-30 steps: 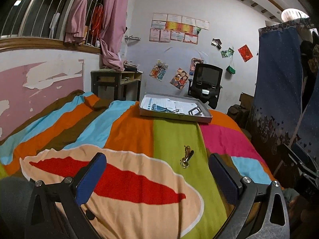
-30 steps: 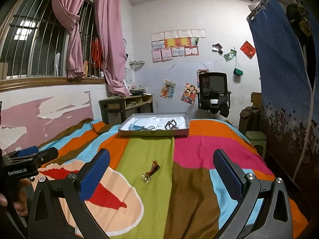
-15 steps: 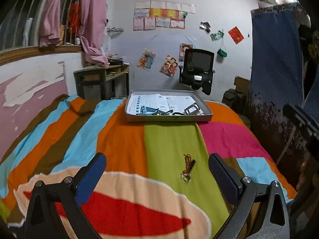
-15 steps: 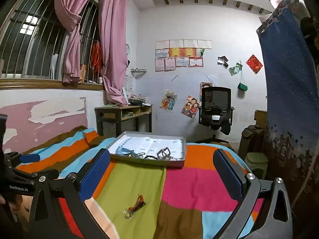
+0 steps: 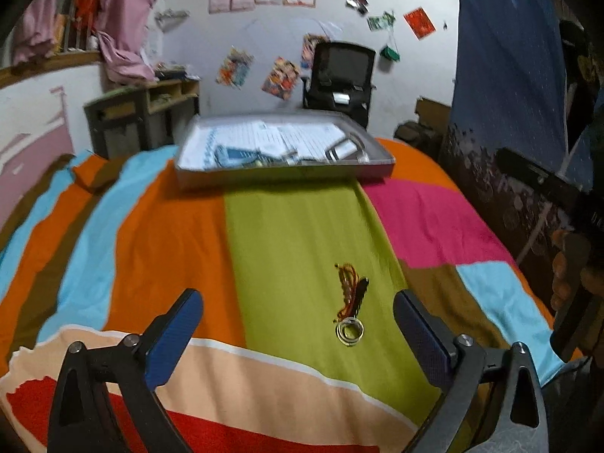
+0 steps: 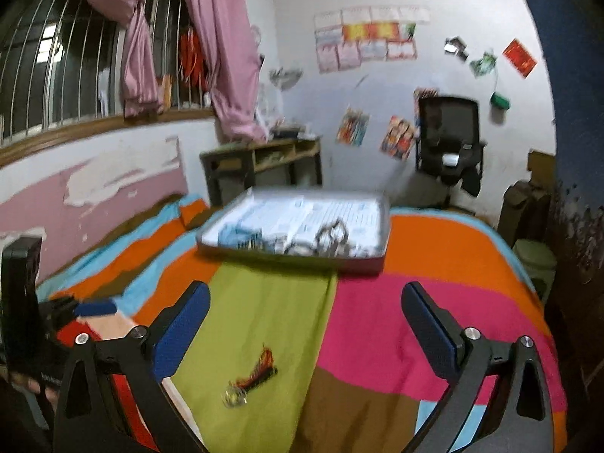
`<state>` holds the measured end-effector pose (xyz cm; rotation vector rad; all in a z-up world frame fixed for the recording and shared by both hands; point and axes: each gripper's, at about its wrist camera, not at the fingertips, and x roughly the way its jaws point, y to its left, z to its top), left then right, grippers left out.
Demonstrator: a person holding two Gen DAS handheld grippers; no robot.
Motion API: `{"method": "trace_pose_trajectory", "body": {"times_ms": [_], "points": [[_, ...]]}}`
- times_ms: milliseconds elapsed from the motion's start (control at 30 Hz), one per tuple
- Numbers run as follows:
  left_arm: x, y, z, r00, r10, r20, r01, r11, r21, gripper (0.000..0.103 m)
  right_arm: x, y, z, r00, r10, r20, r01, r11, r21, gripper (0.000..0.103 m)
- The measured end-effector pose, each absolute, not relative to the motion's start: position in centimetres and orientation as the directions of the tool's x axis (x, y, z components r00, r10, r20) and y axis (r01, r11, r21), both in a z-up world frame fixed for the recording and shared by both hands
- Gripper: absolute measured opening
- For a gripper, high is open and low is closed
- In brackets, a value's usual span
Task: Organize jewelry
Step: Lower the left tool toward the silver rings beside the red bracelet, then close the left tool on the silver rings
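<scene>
It was a home bedroom: a bed [image 5: 170,234] under a striped blanket, pink curtains [image 6: 222,56] at a barred window [image 6: 49,75], posters [image 6: 372,37] on the wall.

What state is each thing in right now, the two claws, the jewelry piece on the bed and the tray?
Left claw: open, empty, above the bedspread.
Right claw: open, empty.
Jewelry piece: loose on the green stripe, ungrasped, outside the tray.
Tray: flat on the bed's far end, uncovered, paper-lined, some items inside; too blurred to identify.
Bedspread: spread flat.
</scene>
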<state>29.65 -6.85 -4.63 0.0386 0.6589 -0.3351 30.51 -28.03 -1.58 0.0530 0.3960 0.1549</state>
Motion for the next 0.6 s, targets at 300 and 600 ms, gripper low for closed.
{"method": "trace_pose_trajectory", "body": {"times_ms": [300,600], "points": [[32.0,-8.6,-9.3,0.590,-0.377,-0.714,0.428,0.896,-0.119,0.058,34.3,-27.9,-8.0,0.806,0.237,-0.542,-0.205,0.971,0.120,0.057],[34.3,-10.3,-13.0,0.459,-0.458,-0.761,0.481,0.849,-0.221,0.027,37.5,-25.5,-12.8,0.690,0.326,-0.646,-0.281,0.943,0.176,0.033]]}}
